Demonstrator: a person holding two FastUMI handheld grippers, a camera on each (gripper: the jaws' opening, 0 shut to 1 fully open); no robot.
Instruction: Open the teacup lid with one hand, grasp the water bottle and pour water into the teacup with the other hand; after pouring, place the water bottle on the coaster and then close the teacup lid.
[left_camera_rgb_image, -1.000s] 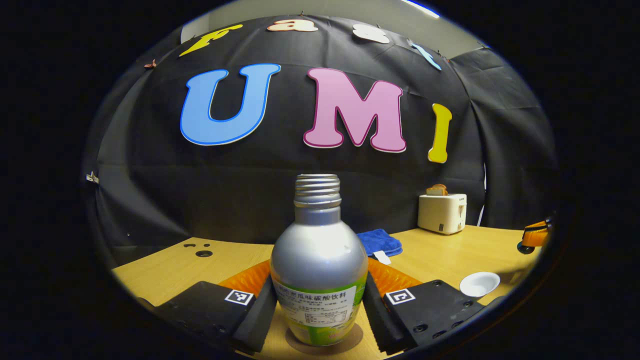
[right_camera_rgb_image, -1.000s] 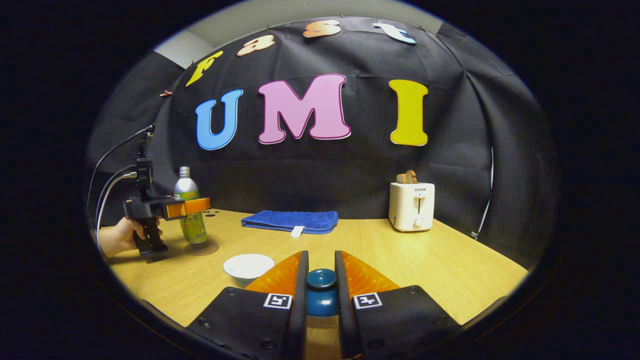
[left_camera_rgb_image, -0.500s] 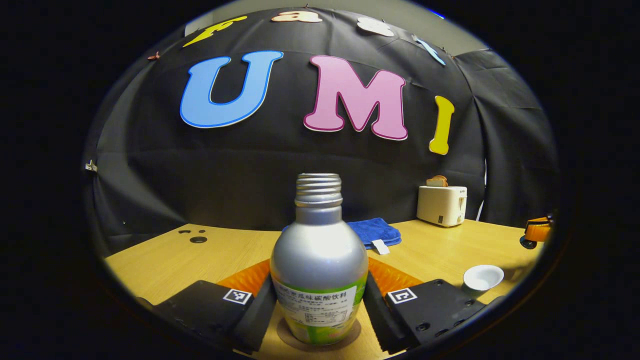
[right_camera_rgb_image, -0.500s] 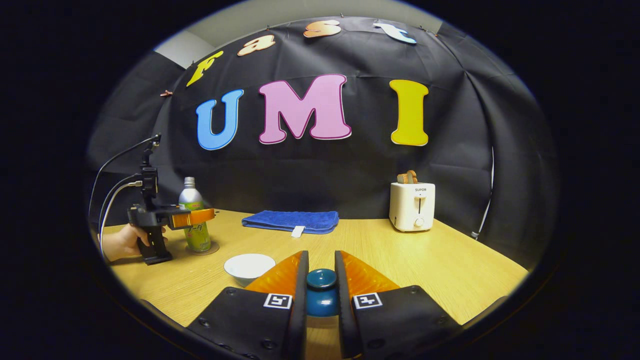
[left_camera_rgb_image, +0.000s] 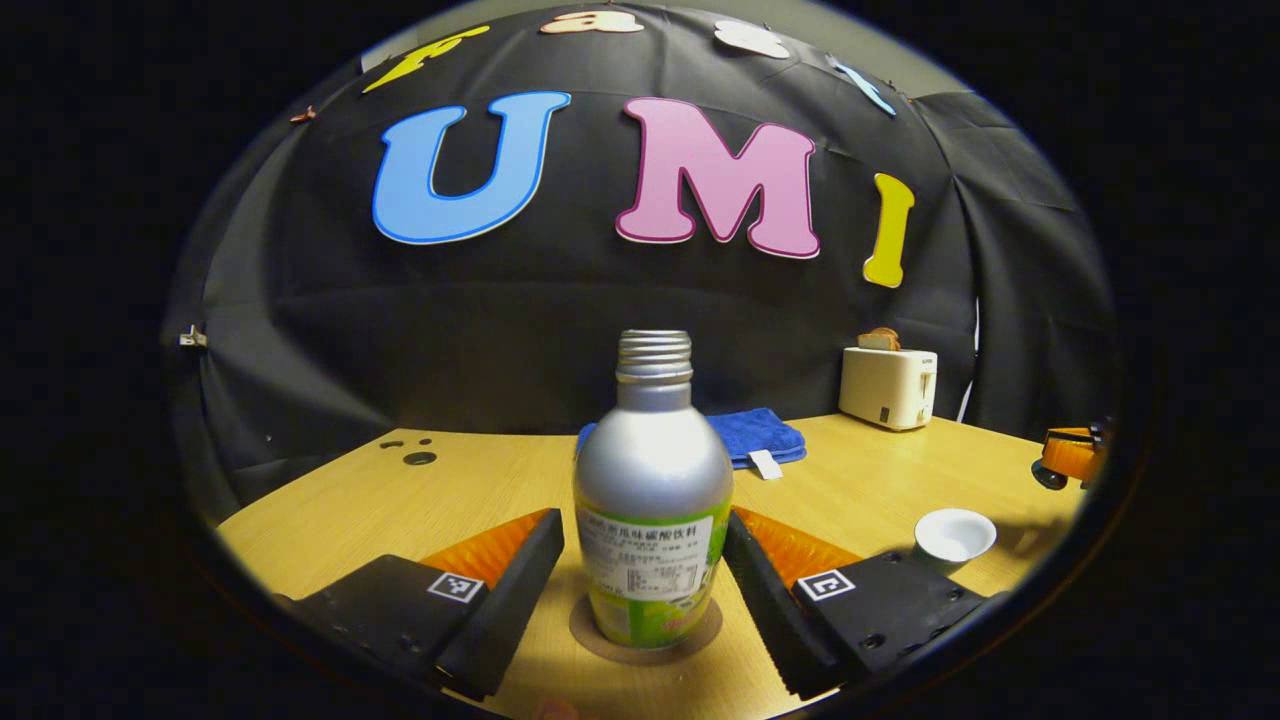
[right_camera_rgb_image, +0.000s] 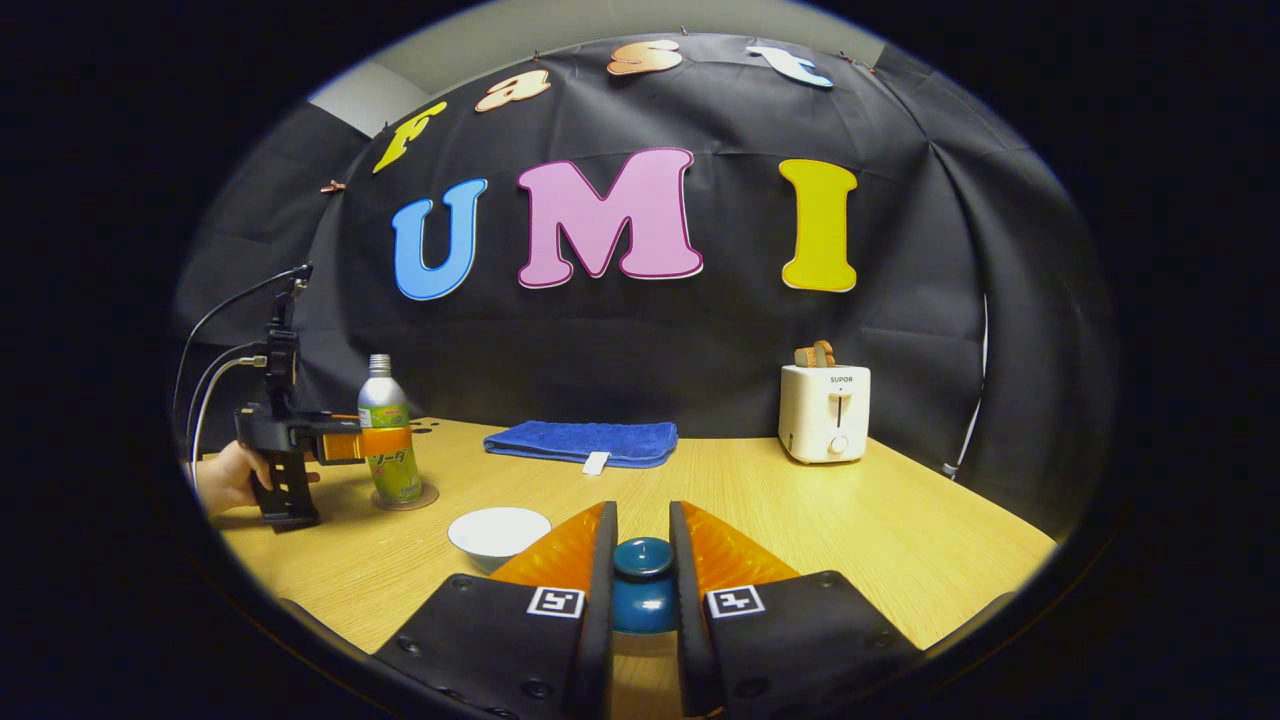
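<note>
Bottle (left_camera_rgb_image: 652, 505) stood upright on the coaster (left_camera_rgb_image: 645, 635) between the left gripper's (left_camera_rgb_image: 645, 575) parted fingers, untouched.
The right gripper (right_camera_rgb_image: 642, 585) was clamped on the blue lid (right_camera_rgb_image: 642, 572); the teacup (right_camera_rgb_image: 498, 531) sat uncovered at its ten o'clock. Withdrawing crookedly could clip and topple the bottle. Bare table (right_camera_rgb_image: 880, 520) lay open toward two o'clock, the toaster (right_camera_rgb_image: 824, 411) well apart.
</note>
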